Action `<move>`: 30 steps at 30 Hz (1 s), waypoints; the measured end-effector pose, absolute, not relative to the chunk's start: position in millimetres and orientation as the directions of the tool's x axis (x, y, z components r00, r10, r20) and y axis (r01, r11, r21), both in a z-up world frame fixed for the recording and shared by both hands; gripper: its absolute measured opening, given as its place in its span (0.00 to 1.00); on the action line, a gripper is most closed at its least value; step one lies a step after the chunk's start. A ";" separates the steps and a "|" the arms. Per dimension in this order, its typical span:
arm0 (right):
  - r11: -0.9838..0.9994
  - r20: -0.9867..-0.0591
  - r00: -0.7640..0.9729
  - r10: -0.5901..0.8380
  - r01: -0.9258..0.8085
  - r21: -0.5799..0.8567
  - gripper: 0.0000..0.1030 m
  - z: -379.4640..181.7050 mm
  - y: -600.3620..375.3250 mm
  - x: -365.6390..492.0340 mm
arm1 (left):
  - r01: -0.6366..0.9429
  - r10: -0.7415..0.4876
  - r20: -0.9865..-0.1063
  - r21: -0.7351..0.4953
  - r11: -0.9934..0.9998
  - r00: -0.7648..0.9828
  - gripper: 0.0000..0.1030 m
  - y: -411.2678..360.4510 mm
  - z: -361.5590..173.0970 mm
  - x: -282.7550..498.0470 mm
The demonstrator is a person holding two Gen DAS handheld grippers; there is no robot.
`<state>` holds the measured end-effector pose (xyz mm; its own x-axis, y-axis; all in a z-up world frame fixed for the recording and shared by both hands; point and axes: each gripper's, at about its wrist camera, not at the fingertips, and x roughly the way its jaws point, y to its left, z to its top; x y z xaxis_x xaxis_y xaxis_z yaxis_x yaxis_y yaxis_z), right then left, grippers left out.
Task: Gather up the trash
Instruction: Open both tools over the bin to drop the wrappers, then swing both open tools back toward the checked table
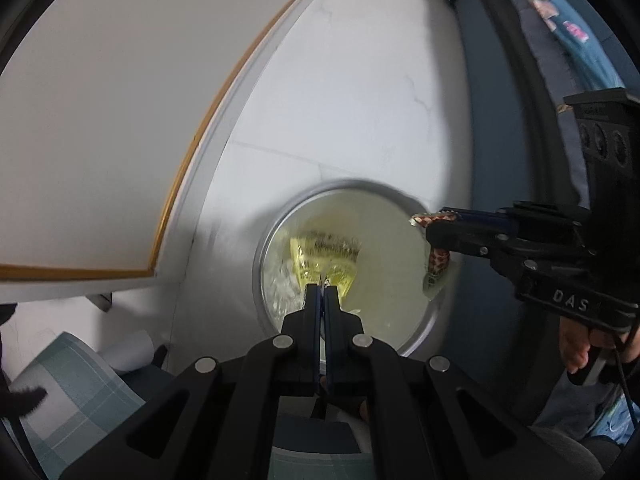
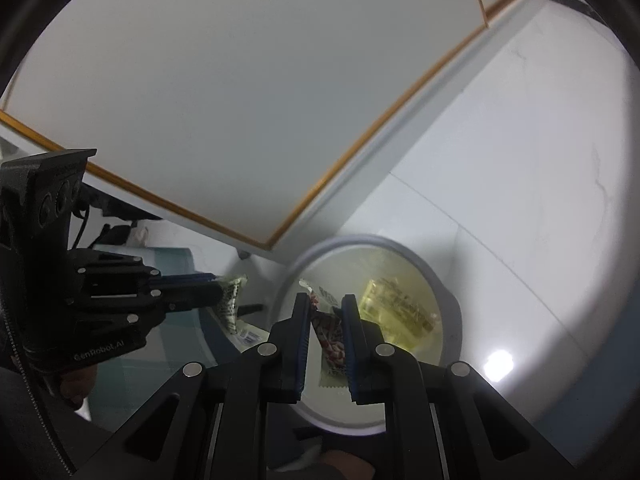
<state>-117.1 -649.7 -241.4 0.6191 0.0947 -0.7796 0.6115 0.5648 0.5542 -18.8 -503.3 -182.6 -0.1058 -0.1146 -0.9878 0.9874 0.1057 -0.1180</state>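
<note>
the left gripper (image 1: 322,286) has its jaws pressed together on a clear yellow wrapper (image 1: 324,256), pinching just the near edge of it. in the left wrist view the wrapper hangs from the tips and spreads out past them, over the open top of the round bin (image 1: 264,240) on the white floor (image 1: 360,100). in the right wrist view the same left gripper (image 2: 219,292) comes in from the left side, and the wrapper (image 2: 230,302) hangs down from its tips with its long side going up and down. the right gripper (image 2: 326,314) has its jaws partly spread, with a gap on the left side, and a red and white wrapper (image 2: 332,340) sits between them. it leans against the right jaw, so it is hard to tell if it is held tight. its long side runs along the fingers, and one end pokes out past the tips over the bin (image 2: 450,292). in the left wrist view the right gripper (image 1: 430,230) reaches in from the right, above the bin's right rim, and the red and white wrapper (image 1: 438,262) hangs down from it. a yellow pack (image 2: 396,308) already lies inside the bin. a white board with a gold edge (image 1: 120,120) leans near the bin's far left side.
</note>
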 end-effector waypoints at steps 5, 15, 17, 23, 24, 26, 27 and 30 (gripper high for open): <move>0.563 -0.813 0.568 0.123 0.635 0.529 0.15 -266.7 -642.9 -108.8 | 0.990 -0.084 -0.991 -0.113 0.080 -0.107 0.00 -506.6 -190.6 -27.0; 0.562 -0.839 0.524 0.145 0.655 0.506 0.19 -280.0 -628.3 -121.6 | 0.988 -0.038 -0.991 -0.127 0.085 -0.125 0.01 -505.7 -201.4 -30.6; 0.559 -0.843 0.515 0.154 0.658 0.504 0.20 -281.0 -623.0 -124.5 | 0.992 -0.027 -0.994 -0.104 0.078 -0.102 0.01 -505.8 -200.9 -32.9; 0.543 -0.844 0.517 0.144 0.672 0.504 0.28 -273.5 -620.6 -138.4 | 0.991 -0.042 -0.997 -0.076 0.108 -0.072 0.14 -498.2 -198.1 -22.9; 0.543 -0.845 0.516 0.140 0.673 0.502 0.28 -272.1 -620.7 -139.5 | 0.990 -0.054 -0.996 -0.072 0.124 -0.066 0.22 -497.4 -195.0 -19.5; 0.545 -0.846 0.517 0.134 0.674 0.499 0.31 -268.8 -620.4 -141.1 | 0.986 -0.084 -0.994 -0.078 0.146 -0.067 0.31 -496.3 -187.6 -15.8; 0.546 -0.846 0.517 0.131 0.675 0.497 0.33 -267.3 -620.3 -141.3 | 0.985 -0.106 -0.992 -0.078 0.156 -0.061 0.35 -495.0 -181.3 -13.9; 0.550 -0.842 0.528 0.109 0.674 0.493 0.38 -258.1 -619.6 -140.5 | 0.984 -0.142 -0.990 -0.038 0.172 -0.013 0.49 -492.1 -165.2 -13.3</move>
